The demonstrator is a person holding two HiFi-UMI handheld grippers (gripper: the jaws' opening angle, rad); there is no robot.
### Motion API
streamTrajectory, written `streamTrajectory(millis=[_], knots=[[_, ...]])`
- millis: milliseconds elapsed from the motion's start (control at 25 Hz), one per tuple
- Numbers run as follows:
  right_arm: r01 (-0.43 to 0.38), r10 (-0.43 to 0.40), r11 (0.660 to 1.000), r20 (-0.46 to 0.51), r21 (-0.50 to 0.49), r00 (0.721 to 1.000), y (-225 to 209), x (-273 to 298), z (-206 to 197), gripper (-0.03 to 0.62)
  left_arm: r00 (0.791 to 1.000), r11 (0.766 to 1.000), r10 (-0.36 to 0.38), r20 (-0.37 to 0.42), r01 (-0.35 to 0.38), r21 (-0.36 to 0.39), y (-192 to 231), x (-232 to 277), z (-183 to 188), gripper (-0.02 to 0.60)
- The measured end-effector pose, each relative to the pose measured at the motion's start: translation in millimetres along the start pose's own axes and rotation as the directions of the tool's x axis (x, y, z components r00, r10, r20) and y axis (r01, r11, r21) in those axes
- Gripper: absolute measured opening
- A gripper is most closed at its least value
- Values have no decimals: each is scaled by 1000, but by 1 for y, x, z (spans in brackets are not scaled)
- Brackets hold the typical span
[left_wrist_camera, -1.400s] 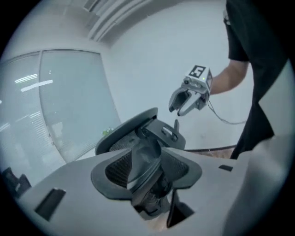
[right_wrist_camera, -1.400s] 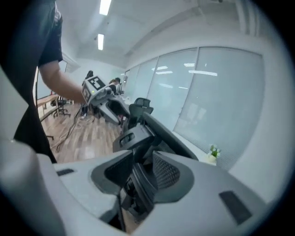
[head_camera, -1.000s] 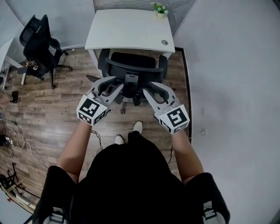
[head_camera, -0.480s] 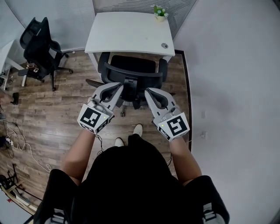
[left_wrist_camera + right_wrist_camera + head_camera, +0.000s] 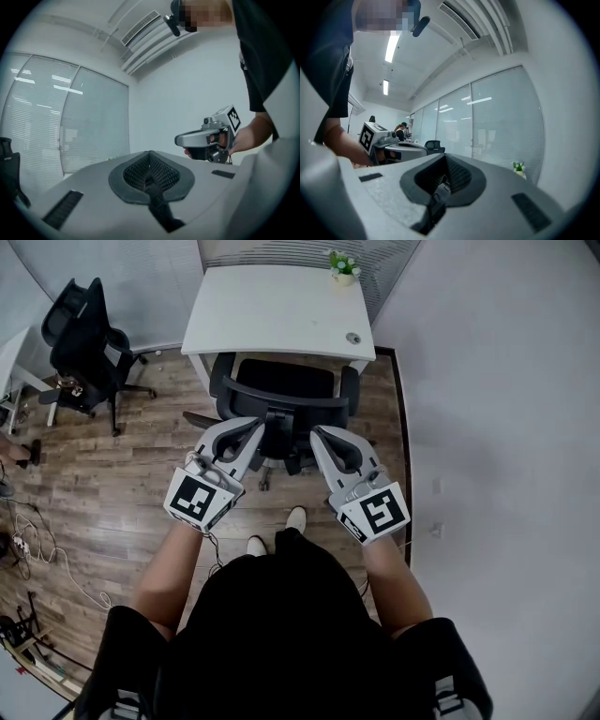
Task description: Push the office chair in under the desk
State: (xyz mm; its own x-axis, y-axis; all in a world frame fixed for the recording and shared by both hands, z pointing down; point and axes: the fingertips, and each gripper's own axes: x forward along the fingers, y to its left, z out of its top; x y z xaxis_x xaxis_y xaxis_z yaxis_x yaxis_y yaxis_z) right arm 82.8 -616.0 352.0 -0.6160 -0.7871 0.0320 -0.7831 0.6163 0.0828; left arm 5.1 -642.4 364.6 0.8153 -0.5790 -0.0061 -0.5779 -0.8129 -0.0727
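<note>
Office chair [image 5: 281, 390] on the wood floor [image 5: 112, 484], its seat tucked beneath the near edge of the white desk [image 5: 277, 310] and its backrest just outside that edge; a potted plant [image 5: 342, 263] occupies the desk's far right corner. Left gripper [image 5: 251, 427] and right gripper [image 5: 323, 437], held side by side on the person's side of the backrest, each have jaws pressed together with nothing between them
</note>
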Motion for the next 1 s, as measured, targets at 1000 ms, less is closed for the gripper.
streamTrajectory(millis=[1000], knots=[[-4, 4, 1000, -33, 2, 999, 2, 1, -8, 2, 1000, 1000, -3, -20, 3, 5, -2, -1, -4, -6]])
